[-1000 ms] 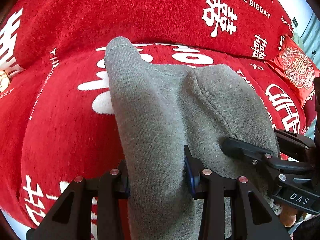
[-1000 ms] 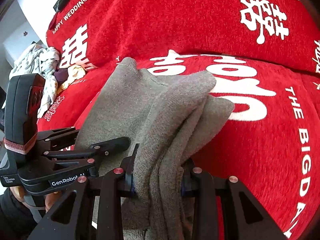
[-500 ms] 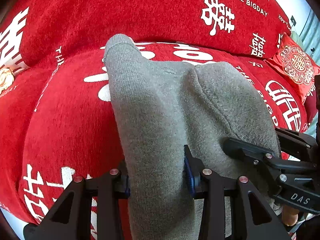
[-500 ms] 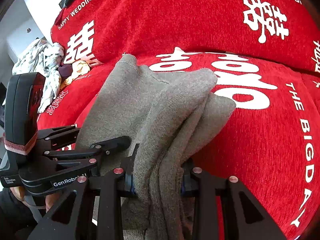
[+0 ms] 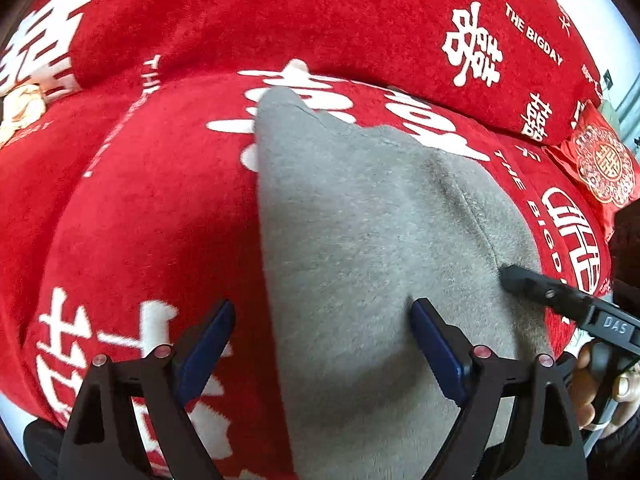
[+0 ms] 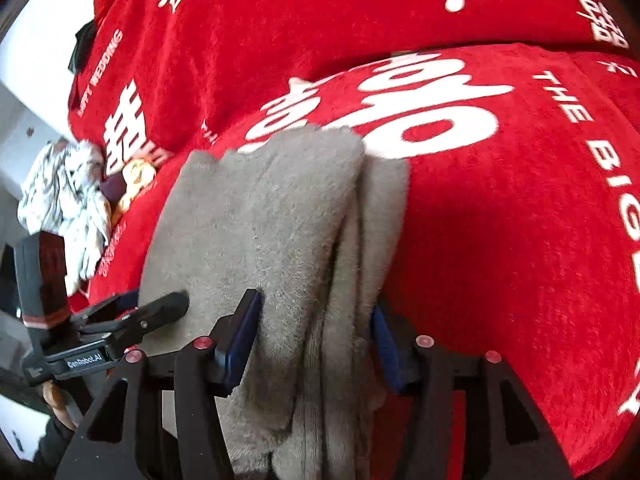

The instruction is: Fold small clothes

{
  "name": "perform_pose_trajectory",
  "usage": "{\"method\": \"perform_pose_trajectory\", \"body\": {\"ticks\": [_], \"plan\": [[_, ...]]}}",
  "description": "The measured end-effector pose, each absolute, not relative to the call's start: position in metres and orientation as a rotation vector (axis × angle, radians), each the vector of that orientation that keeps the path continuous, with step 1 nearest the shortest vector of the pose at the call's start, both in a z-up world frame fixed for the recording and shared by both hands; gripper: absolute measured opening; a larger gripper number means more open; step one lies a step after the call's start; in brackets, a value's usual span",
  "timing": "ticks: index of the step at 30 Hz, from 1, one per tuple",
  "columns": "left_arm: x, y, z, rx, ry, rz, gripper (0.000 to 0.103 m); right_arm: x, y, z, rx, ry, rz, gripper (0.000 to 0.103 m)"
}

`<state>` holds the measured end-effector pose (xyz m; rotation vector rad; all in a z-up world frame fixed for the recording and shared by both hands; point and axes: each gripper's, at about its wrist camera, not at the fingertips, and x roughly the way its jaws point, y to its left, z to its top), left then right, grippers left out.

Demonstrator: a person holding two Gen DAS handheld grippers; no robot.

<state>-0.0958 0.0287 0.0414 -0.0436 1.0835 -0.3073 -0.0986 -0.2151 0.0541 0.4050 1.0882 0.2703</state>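
A folded grey knit garment lies on the seat of a sofa covered in red cloth with white lettering. My left gripper straddles its near left edge. Its jaws are opening wide, and the left pad stands clear of the cloth. In the right wrist view the garment shows as stacked layers. My right gripper is around its near end with its jaws opening and the folds loose between the pads. Each gripper shows in the other's view, the right and the left.
The red sofa back rises behind the seat. A round-patterned red cushion sits at the far right. A pile of white patterned and yellow clothes lies at the sofa's left end. A hand holds the right gripper's handle.
Both grippers have spread their jaws and let go of the grey garment, which now rests flatter on the seat. Both hands have shifted, and the right view has rolled.
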Motion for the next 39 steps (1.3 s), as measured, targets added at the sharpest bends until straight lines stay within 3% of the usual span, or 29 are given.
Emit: {"method": "perform_pose_trajectory", "body": {"ticks": [8, 20, 28, 39], "plan": [[-0.106, 0.031, 0.053, 0.058, 1.052, -0.216, 0.090, -0.117, -0.169, 0.116, 0.158, 0.903, 0.360, 0.061], [-0.102, 0.044, 0.038, -0.050, 1.148, -0.242, 0.090, -0.064, -0.158, 0.063, 0.168, 1.077, 0.359, 0.059], [-0.112, 0.040, 0.040, -0.035, 1.226, -0.238, 0.090, -0.127, -0.133, 0.090, -0.023, 1.072, 0.444, 0.059], [-0.136, 0.025, 0.046, 0.064, 1.215, -0.212, 0.090, -0.176, -0.124, 0.081, -0.171, 1.121, 0.399, 0.059]]}}
